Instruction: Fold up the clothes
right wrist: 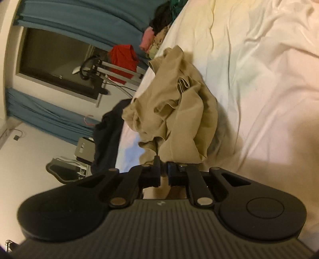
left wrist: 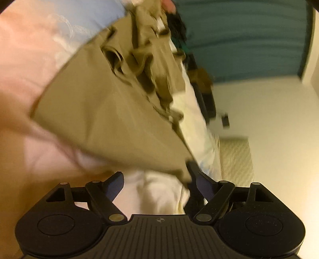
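A tan garment (left wrist: 111,111) hangs crumpled over the white bed sheet (left wrist: 159,195). In the left wrist view my left gripper (left wrist: 157,175) is open, its fingers wide apart; a corner of the tan cloth lies against the right finger (left wrist: 203,187), not clamped. In the right wrist view my right gripper (right wrist: 163,165) is shut on an edge of the tan garment (right wrist: 179,111), which bunches up in front of it above the white sheet (right wrist: 259,59).
A pile of clothes, black, pink and green (right wrist: 157,27), lies at the far edge of the bed. A dark garment (right wrist: 107,135) hangs off the bed side. A red cloth (right wrist: 123,59) hangs on a rack by teal curtains (right wrist: 79,16).
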Demonstrator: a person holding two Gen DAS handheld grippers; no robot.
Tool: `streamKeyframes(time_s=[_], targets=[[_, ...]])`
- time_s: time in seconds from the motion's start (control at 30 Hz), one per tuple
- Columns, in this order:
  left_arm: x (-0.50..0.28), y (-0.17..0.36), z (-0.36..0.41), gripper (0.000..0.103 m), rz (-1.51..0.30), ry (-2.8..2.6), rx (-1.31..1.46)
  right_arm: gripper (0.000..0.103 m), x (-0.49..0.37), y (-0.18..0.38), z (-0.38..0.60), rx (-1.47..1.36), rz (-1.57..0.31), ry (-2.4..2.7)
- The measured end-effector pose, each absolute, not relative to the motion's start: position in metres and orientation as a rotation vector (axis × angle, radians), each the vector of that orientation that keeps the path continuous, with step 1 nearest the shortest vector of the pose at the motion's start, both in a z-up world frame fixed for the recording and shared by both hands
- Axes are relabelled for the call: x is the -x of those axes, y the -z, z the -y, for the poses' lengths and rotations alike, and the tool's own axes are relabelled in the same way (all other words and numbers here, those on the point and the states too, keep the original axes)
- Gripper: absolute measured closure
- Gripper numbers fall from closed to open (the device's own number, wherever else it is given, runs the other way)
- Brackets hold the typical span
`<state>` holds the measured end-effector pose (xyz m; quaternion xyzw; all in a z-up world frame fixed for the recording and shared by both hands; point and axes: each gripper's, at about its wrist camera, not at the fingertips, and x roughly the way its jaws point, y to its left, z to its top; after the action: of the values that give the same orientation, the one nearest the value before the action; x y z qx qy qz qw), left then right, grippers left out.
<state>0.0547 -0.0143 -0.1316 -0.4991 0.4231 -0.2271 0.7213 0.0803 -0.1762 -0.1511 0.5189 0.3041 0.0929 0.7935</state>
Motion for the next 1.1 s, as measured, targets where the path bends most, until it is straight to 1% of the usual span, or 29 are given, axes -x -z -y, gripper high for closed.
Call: streamKeyframes(time_s=[0.13,0.2,0.23,0.27,0.33,0.37,0.4,0.47,0.53,0.57,0.6,0.63,0.67,0.73,0.77,0.8,0.83,0.87,0.93,1.1], targets=[[-0.055,0.135,-0.013,0.031,-0.830,0.417,1.237,0.094,-0.081,0.151,0.182,-1.128,-0.642,-0.181],[-0.052,0.140,-0.024,0.047,-0.824,0.362,1.265,0.094,-0.082,0.154,0.182,-1.146,-0.654,-0.177],[-0.052,0.143,-0.027,0.051,-0.834,0.338,1.262,0.094,-0.081,0.156,0.181,-1.148,-0.661,-0.173],[-0.052,0.146,-0.027,0.058,-0.855,0.319,1.248,0.094,-0.081,0.157,0.179,-1.149,-0.670,-0.169],[-0.056,0.154,-0.023,0.069,-0.912,0.292,1.209,0.093,-0.081,0.163,0.178,-1.173,-0.681,-0.159],[-0.057,0.156,-0.021,0.082,-0.927,0.283,1.201,0.092,-0.081,0.167,0.177,-1.190,-0.686,-0.155],[-0.057,0.156,-0.020,0.089,-0.920,0.282,1.201,0.091,-0.082,0.171,0.176,-1.207,-0.692,-0.152],[-0.057,0.153,-0.018,0.093,-0.892,0.290,1.194,0.090,-0.083,0.178,0.175,-1.238,-0.704,-0.154],[-0.055,0.148,-0.019,0.094,-0.844,0.309,1.195,0.086,-0.088,0.189,0.172,-1.315,-0.730,-0.182],[-0.054,0.146,-0.020,0.094,-0.821,0.321,1.206,0.074,-0.090,0.195,0.171,-1.357,-0.744,-0.196],[-0.052,0.144,-0.021,0.095,-0.797,0.334,1.218,0.056,-0.092,0.200,0.170,-1.388,-0.758,-0.206],[-0.051,0.143,-0.021,0.095,-0.780,0.343,1.226,0.049,-0.095,0.205,0.168,-1.417,-0.771,-0.215],[-0.050,0.143,-0.021,0.096,-0.767,0.348,1.230,0.048,-0.097,0.208,0.165,-1.430,-0.781,-0.216],[-0.049,0.141,-0.022,0.096,-0.748,0.350,1.229,0.049,-0.098,0.209,0.165,-1.416,-0.773,-0.184],[-0.048,0.141,-0.022,0.096,-0.744,0.349,1.227,0.052,-0.096,0.207,0.166,-1.399,-0.759,-0.152],[-0.048,0.140,-0.022,0.097,-0.742,0.345,1.225,0.065,-0.094,0.204,0.168,-1.374,-0.742,-0.117],[-0.048,0.140,-0.022,0.097,-0.741,0.342,1.223,0.075,-0.092,0.202,0.171,-1.354,-0.729,-0.096],[-0.048,0.139,-0.022,0.097,-0.740,0.338,1.221,0.082,-0.089,0.198,0.174,-1.337,-0.714,-0.077],[-0.048,0.139,-0.022,0.098,-0.737,0.331,1.216,0.086,-0.082,0.190,0.179,-1.301,-0.680,-0.026],[-0.051,0.134,-0.027,0.098,-0.728,0.328,1.188,0.086,-0.067,0.172,0.196,-1.223,-0.595,0.098]])
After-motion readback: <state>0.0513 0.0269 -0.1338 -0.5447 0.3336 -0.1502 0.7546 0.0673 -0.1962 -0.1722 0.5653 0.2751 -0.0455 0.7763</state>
